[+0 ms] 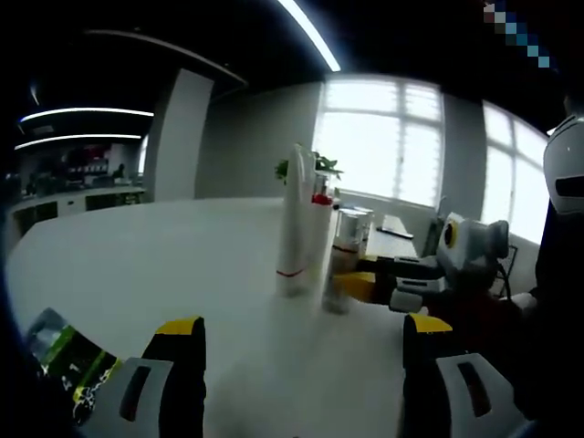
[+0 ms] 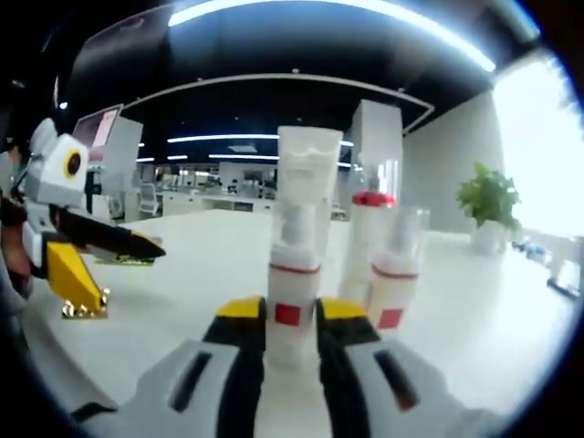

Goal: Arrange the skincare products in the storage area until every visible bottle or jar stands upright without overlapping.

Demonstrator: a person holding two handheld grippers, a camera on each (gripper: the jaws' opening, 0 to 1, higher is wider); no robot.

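My right gripper [image 2: 292, 315] clamps a white red-banded pump bottle [image 2: 294, 292] upright on the white table [image 2: 182, 265] beside the tall white tube [image 2: 308, 169] and clear-capped bottles [image 2: 394, 265], so little seems left; my left gripper [image 1: 297, 333] hangs open.

This is an open-plan office. Long ceiling light strips [image 2: 338, 9] run across the top of the right gripper view, rows of desks [image 2: 214, 196] stretch behind, and big windows [image 1: 383, 137] and a potted plant [image 2: 486, 205] border a large white table [image 1: 137, 255].
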